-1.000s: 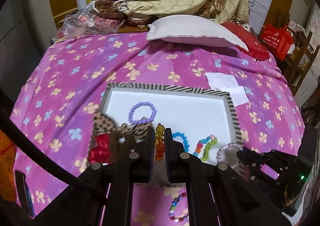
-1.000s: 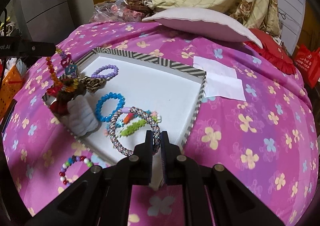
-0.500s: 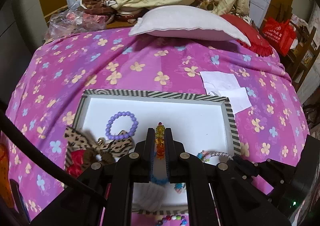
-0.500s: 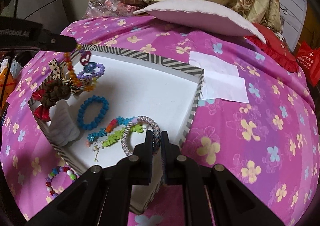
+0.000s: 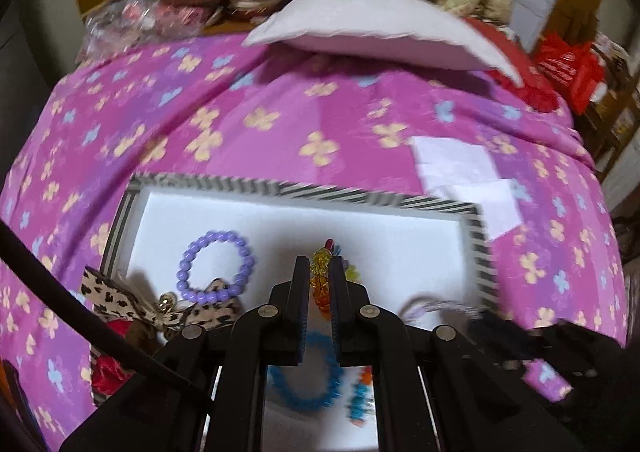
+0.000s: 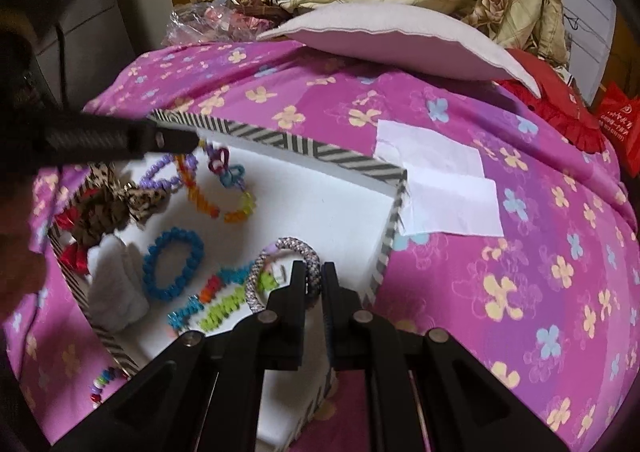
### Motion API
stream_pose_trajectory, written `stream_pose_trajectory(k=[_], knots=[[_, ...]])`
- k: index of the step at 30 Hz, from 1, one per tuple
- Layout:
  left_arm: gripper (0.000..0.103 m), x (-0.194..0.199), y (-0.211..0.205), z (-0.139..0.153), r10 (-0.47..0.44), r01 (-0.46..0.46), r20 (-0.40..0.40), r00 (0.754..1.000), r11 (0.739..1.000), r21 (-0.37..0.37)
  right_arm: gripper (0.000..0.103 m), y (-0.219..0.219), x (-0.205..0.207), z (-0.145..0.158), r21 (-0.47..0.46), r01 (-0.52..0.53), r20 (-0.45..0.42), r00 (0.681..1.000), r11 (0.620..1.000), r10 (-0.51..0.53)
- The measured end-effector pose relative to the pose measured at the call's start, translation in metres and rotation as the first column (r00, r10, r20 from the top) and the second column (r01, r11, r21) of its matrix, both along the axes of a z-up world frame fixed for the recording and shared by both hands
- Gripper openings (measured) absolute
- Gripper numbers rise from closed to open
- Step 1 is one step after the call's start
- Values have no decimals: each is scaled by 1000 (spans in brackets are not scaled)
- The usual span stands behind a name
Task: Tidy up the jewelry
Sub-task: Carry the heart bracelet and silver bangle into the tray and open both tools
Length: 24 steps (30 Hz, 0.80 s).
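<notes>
A striped-edged tray [image 6: 280,140] with a white floor is seen on a bed under a pink flowered cover [image 6: 500,292], as jewelry is sorted into it by two hand-held tongs. A multicoloured bead string [image 6: 224,188] is pinched in the left tongs [image 5: 320,284] and hangs over the tray's far left part, its lower end at or just above the floor. A grey woven bangle [image 6: 288,272] is clamped at its rim by the right tongs [image 6: 314,284], held over the tray's near right corner.

The work is judged well advanced. Already laid in the tray are a purple bead bracelet [image 5: 216,266], a blue bracelet [image 6: 174,264], a leopard-print bow [image 6: 136,200], a red bow [image 6: 72,256], a white fluffy band [image 6: 116,288] and short bright bead strands [image 6: 216,300]. Still to be set down are the two pieces in the tongs, and one coloured bead bracelet [image 6: 102,384] is left outside the tray on the cover by its near left edge.

Two white paper sheets [image 6: 444,184] lie just beside the tray. Print is visible on a red bag [image 6: 622,124] at the far right, but it cannot be read.
</notes>
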<state>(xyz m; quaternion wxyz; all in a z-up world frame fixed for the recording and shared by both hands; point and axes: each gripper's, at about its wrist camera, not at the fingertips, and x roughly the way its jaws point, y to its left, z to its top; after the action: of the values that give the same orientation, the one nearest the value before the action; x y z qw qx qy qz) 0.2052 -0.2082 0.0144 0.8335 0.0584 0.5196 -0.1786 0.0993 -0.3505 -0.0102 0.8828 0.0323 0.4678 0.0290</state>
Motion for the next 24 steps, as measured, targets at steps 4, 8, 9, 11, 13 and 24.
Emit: stream_pose_trajectory(k=[4, 8, 9, 11, 13, 24], knots=[[30, 14, 20, -26, 70, -69, -54, 996, 997, 32, 7, -4, 17, -4, 2, 36, -6, 999, 999, -36], [30, 17, 31, -40, 95, -91, -72, 993, 995, 50, 7, -3, 42, -19, -9, 59, -70, 996, 998, -60], [30, 17, 32, -41, 95, -91, -74, 993, 995, 52, 7, -1, 49, -23, -22, 64, -84, 994, 998, -66], [30, 17, 35, -43, 96, -92, -80, 992, 994, 50, 7, 1, 54, -27, -25, 68, -91, 993, 997, -70], [30, 16, 39, -45, 104, -101, -93, 990, 994, 37, 12, 1, 58, -31, -16, 77, -94, 993, 997, -78], [49, -5, 53, -30, 102, -104, -99, 990, 995, -14, 37, -6, 12, -10, 40, 89, -44, 995, 995, -87]])
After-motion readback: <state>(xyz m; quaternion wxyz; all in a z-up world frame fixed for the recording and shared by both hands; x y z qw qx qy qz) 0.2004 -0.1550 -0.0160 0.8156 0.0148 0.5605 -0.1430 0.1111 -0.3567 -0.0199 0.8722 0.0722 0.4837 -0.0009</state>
